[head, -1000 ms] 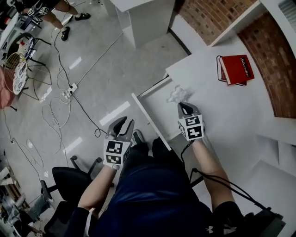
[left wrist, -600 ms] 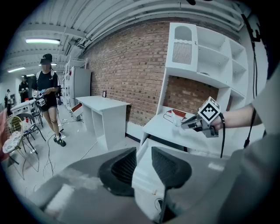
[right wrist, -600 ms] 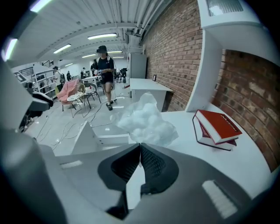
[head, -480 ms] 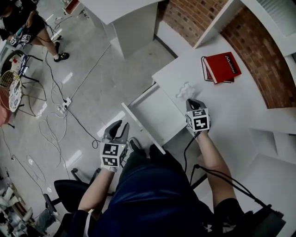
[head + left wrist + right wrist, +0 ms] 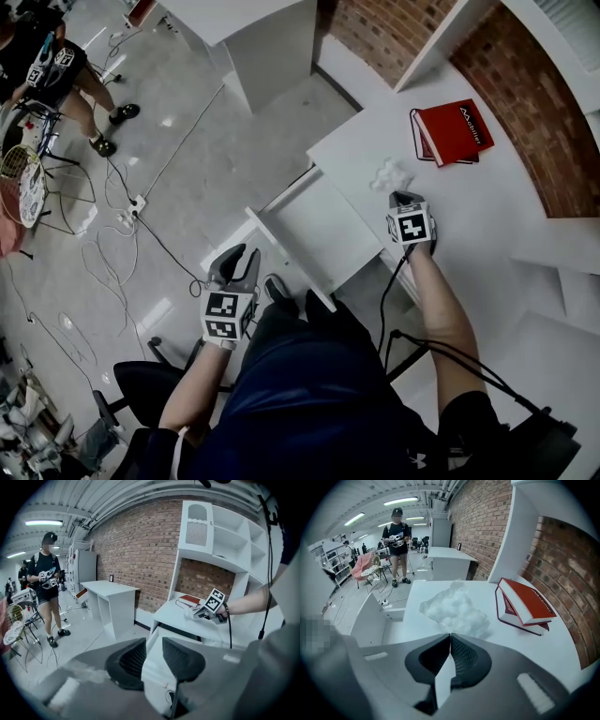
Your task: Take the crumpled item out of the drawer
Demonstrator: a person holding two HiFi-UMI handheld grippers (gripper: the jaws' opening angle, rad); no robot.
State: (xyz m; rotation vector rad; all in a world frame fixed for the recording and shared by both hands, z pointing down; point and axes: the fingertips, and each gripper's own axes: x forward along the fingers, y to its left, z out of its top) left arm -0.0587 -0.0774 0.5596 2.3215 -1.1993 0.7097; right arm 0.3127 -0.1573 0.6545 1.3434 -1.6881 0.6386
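The crumpled white item (image 5: 387, 175) hangs just above the white desk top (image 5: 469, 216), with my right gripper (image 5: 399, 196) shut on its near edge. In the right gripper view the crumpled item (image 5: 457, 610) bulges out past the shut right gripper (image 5: 450, 637), and a white strip of it runs back between the jaws. The open drawer (image 5: 281, 251) juts from the desk's left side, and its inside looks bare. My left gripper (image 5: 238, 264) hovers open left of the drawer's front, holding nothing. In the left gripper view the drawer (image 5: 157, 667) shows through the gap of the left gripper (image 5: 153, 646).
A red book (image 5: 452, 134) lies on the desk beyond the crumpled item, near a brick wall. A second white desk (image 5: 262, 37) stands farther off. Cables (image 5: 122, 225) trail over the floor at left. A person (image 5: 56, 66) stands at the far left. A black chair (image 5: 159, 375) is under me.
My right gripper has carried the crumpled item from over the drawer out across the desk top, toward the red book. The left gripper has barely moved.
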